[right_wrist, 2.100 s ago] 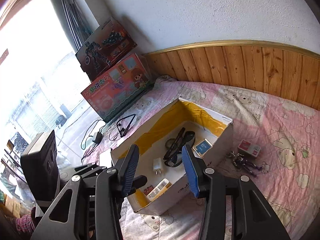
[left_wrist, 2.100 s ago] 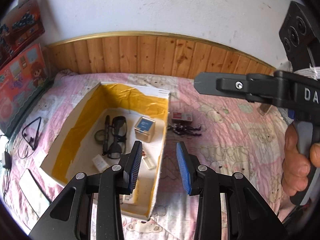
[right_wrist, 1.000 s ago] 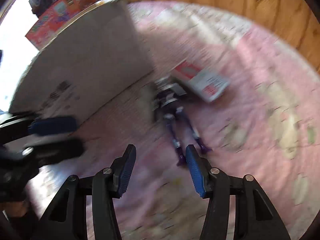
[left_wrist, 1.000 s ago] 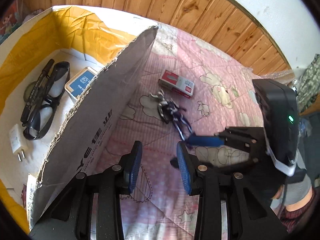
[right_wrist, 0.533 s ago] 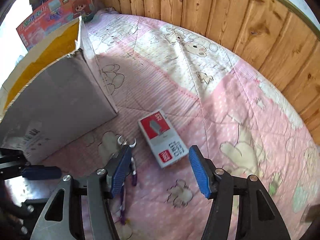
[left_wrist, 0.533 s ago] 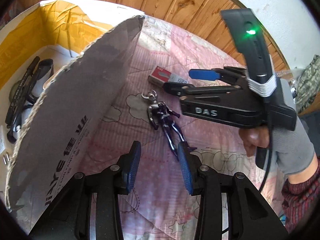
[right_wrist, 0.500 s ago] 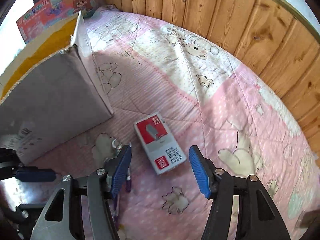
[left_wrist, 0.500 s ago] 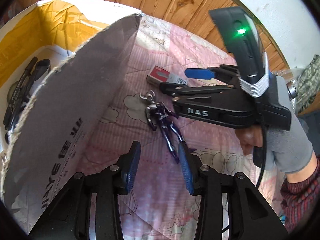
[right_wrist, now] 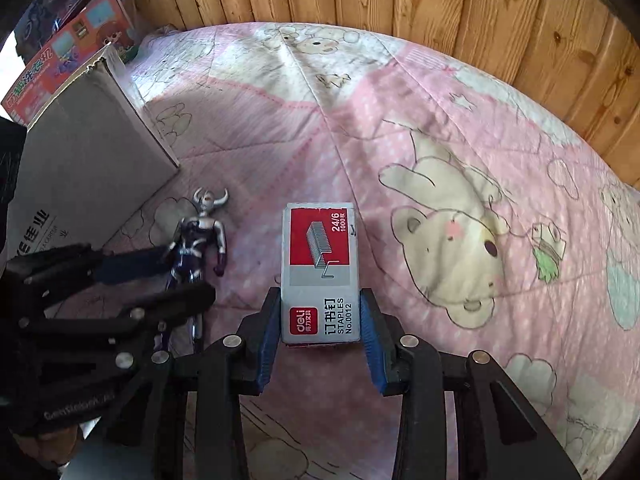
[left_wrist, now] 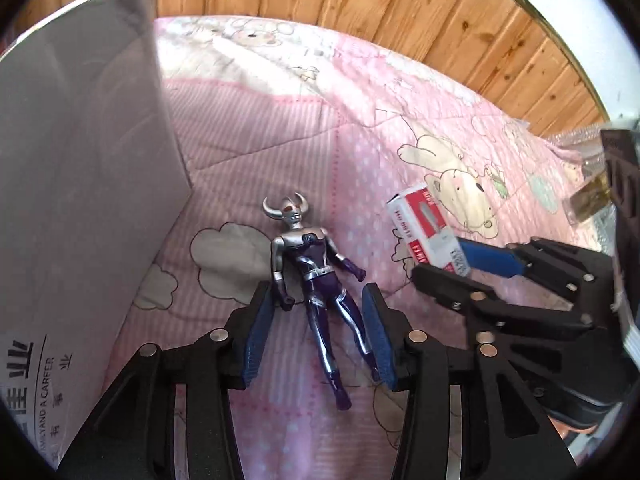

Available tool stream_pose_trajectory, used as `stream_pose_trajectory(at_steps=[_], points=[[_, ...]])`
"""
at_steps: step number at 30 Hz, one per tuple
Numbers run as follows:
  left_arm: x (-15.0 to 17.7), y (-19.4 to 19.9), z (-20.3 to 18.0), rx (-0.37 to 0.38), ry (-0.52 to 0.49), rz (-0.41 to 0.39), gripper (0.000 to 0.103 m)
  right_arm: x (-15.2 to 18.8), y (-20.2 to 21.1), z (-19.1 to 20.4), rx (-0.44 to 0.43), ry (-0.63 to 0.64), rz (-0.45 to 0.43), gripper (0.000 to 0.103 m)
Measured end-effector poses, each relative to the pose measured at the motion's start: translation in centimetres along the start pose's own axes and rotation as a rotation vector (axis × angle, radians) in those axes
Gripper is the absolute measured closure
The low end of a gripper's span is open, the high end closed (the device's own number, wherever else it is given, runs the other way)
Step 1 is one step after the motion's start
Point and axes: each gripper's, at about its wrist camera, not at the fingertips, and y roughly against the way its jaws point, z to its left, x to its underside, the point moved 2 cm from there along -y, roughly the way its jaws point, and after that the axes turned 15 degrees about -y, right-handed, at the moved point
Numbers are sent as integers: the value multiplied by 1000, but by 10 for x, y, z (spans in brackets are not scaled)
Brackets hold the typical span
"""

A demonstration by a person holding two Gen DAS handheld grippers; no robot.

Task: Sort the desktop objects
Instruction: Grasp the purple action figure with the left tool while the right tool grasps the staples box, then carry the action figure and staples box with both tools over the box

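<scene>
Left gripper (left_wrist: 316, 336) is low over the pink quilt (left_wrist: 400, 128), jaws wide apart w/ the toy figure (left_wrist: 316, 276) lying between them: its legs run down the gap, its horned silver head points away toward the wood panelling (left_wrist: 400, 12). Blue pads sit either side of the hips and legs, and the left-hand pad is v. close to the figure's hand; can't tell if it touches. Figure is flat on its back on the quilt, just beside the grey cardboard box (left_wrist: 80, 184) wall on the left. Over to the right gripper (right_wrist: 320, 332): jaws narrowed round the staple box (right_wrist: 318, 272), blue pads right up against both long sides at the near end, w/ the red-and-grey lid facing up and the far end sticking out past the fingertips. From the left cam the staple box (left_wrist: 426, 232) shows tilted, one corner at the right gripper's (left_wrist: 452, 264) blue pad, near the bear print. From the right cam the toy figure (right_wrist: 200, 236) lies left of the staple box, apart from it, partly behind the left gripper (right_wrist: 160, 276), w/ the cardboard box (right_wrist: 80, 160) beyond. Colourful toy cartons (right_wrist: 68, 48) stand at the far left by the panelling. Right edge of the left cam shows a small clear item w/ a gold part, too unclear to name.
</scene>
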Motion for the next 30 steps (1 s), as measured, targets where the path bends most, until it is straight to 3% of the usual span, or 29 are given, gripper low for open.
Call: stream_pose_trajectory(at_steps=[2,3,7,15,16,17,30], points=[[2,1,-2,-21,-45,-14,61,2,2,-5,20,-31,-7,64],[2,2,0,-17,-52,-18,77,1,3,-8,13,-58,-7,64],[4,3,7,17,-43,-16,78,10,6,-10,12,-97,1,64],[26,32,7,-10,-69,-19,81,35,35,0,21,-137,-16,64],[28,38,8,-16,-79,-23,91,38,38,3,18,-139,-18,64],[29,44,9,-16,-84,-27,92,41,41,6,15,-141,-22,64],[59,99,32,58,-17,-87,93,79,84,42,-14,-173,-92,64]])
